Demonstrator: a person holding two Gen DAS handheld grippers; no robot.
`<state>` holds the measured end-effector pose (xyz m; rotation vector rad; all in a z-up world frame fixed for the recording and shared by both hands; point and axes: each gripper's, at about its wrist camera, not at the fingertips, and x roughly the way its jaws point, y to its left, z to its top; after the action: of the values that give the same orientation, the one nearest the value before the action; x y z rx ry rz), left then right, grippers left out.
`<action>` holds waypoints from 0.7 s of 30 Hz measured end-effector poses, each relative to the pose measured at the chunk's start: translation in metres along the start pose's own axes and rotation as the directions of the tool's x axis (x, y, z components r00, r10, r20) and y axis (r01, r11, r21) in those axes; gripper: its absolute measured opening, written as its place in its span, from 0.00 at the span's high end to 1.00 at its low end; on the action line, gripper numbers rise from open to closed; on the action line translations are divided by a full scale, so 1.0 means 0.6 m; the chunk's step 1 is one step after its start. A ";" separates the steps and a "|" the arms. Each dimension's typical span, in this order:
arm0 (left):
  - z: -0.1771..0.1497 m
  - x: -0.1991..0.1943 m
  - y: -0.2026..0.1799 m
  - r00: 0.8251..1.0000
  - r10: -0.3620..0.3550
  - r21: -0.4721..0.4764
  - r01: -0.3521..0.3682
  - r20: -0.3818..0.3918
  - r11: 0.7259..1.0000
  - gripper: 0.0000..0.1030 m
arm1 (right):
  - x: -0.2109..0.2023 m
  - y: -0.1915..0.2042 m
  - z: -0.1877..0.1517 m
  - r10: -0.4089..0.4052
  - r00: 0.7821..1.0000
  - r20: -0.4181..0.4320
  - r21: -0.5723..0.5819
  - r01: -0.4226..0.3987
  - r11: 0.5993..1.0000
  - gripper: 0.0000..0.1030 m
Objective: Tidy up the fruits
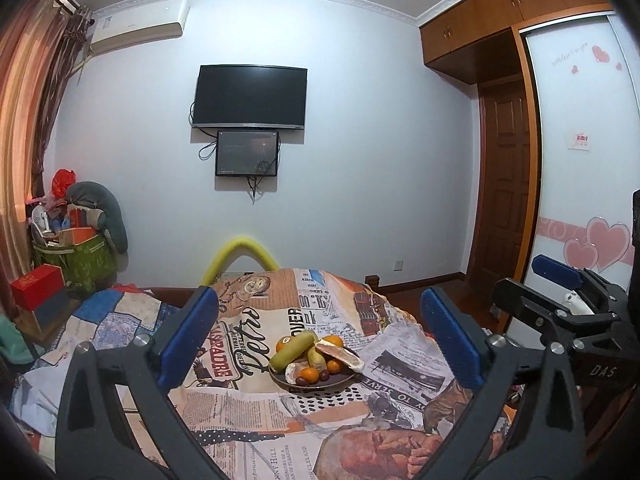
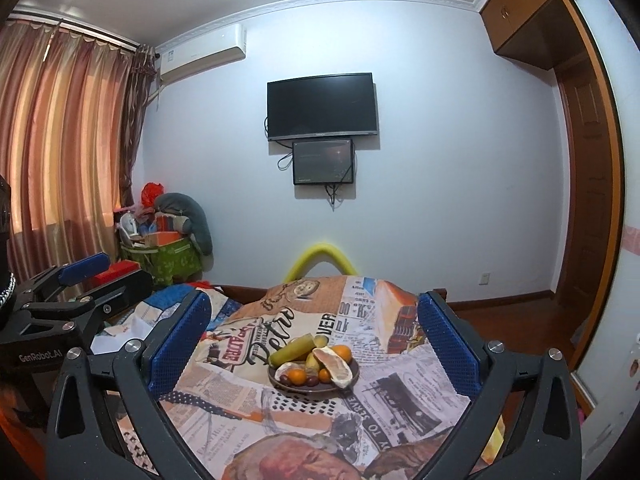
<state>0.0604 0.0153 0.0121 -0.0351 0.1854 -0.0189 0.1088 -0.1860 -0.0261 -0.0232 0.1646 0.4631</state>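
Note:
A dark plate (image 1: 340,382) (image 2: 354,364) of fruit sits on a newspaper-print cloth (image 1: 248,400) (image 2: 400,400). On it lie a long green fruit (image 1: 292,350) (image 2: 291,349), oranges (image 1: 309,374) (image 2: 342,353), a grapefruit wedge (image 1: 340,354) (image 2: 338,368), a pear (image 1: 316,357) and dark grapes (image 1: 301,380) (image 2: 312,380). My left gripper (image 1: 320,336) is open and empty, held back from the plate. My right gripper (image 2: 316,340) is open and empty, also short of the plate. Each gripper shows at the edge of the other's view, the right (image 1: 560,280) and the left (image 2: 80,276).
The cloth covers a raised surface with a yellow foam arch (image 1: 240,254) (image 2: 320,258) behind it. A patchwork quilt (image 1: 112,320) lies left. A green bin of clutter (image 1: 76,256) (image 2: 168,256) and red box (image 1: 36,290) stand at the left wall. A wardrobe (image 1: 580,160) is right.

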 end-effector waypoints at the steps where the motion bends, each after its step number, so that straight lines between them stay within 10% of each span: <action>1: 0.000 0.000 0.000 1.000 0.000 0.001 0.000 0.000 1.000 0.00 | 0.000 0.000 0.000 0.001 1.000 0.000 0.001 -0.001 1.000 0.00; 21: 0.000 0.000 -0.004 1.000 -0.007 0.007 0.007 0.002 1.000 0.00 | -0.010 -0.002 -0.003 -0.003 1.000 0.001 0.009 0.003 1.000 0.00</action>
<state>0.0602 0.0129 0.0122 -0.0284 0.1836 -0.0268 0.1039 -0.1897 -0.0272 -0.0143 0.1661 0.4594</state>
